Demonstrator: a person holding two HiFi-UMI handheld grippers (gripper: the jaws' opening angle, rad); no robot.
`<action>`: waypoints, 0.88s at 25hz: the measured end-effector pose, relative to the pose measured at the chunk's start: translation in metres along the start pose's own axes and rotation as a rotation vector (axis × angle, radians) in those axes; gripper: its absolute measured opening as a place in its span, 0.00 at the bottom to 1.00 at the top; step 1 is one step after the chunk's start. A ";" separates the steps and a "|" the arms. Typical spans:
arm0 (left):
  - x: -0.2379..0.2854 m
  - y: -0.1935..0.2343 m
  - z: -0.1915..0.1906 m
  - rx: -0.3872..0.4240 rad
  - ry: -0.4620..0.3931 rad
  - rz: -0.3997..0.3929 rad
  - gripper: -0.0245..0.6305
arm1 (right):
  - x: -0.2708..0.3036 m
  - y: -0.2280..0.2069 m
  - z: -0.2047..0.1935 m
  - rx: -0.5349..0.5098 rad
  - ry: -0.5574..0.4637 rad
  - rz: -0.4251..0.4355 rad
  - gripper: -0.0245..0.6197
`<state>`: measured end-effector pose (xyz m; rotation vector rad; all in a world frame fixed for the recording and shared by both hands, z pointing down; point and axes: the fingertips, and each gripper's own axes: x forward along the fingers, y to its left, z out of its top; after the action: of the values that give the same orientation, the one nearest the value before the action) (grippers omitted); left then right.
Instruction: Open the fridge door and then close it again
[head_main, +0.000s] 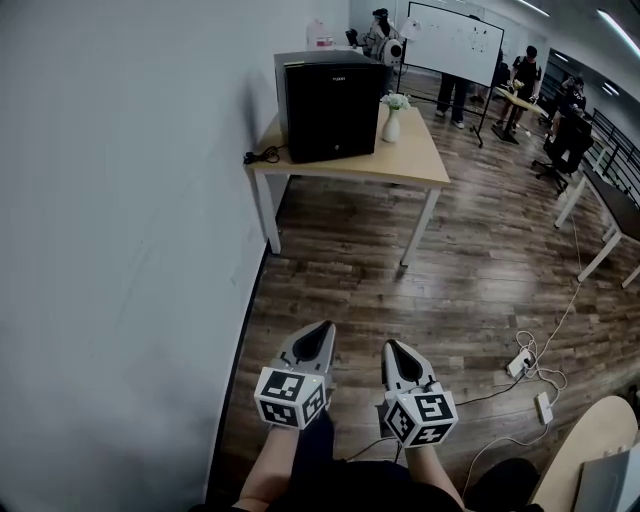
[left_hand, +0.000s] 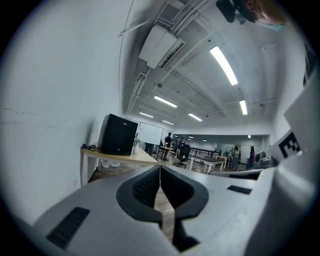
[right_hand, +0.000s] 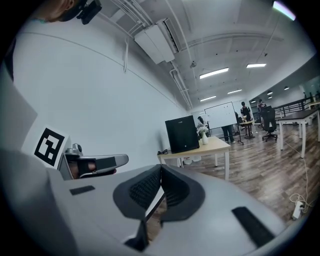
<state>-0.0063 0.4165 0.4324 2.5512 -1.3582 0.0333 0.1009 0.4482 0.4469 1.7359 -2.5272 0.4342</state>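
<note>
Head view: L gripper & R gripper sit side by side low over the wood floor, both clenched w/ nothing in them, well apart from the black fridge, which stands door shut on the table at the end next to the wall, white vase just beside it. Left gripper view: jaws pressed together, empty, fridge far ahead on that same table end. Right gripper view: jaws also together & empty, fridge & vase far ahead, L gripper showing at left
</note>
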 end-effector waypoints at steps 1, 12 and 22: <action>0.008 0.007 0.003 -0.001 -0.001 0.003 0.05 | 0.011 -0.003 0.003 -0.002 0.001 0.001 0.02; 0.081 0.078 0.035 0.009 0.023 -0.005 0.05 | 0.112 -0.028 0.032 0.025 0.010 -0.026 0.02; 0.142 0.145 0.051 0.005 0.032 -0.024 0.05 | 0.197 -0.042 0.043 0.022 0.021 -0.060 0.02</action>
<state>-0.0501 0.2114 0.4328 2.5599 -1.3170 0.0737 0.0716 0.2444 0.4526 1.7994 -2.4582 0.4762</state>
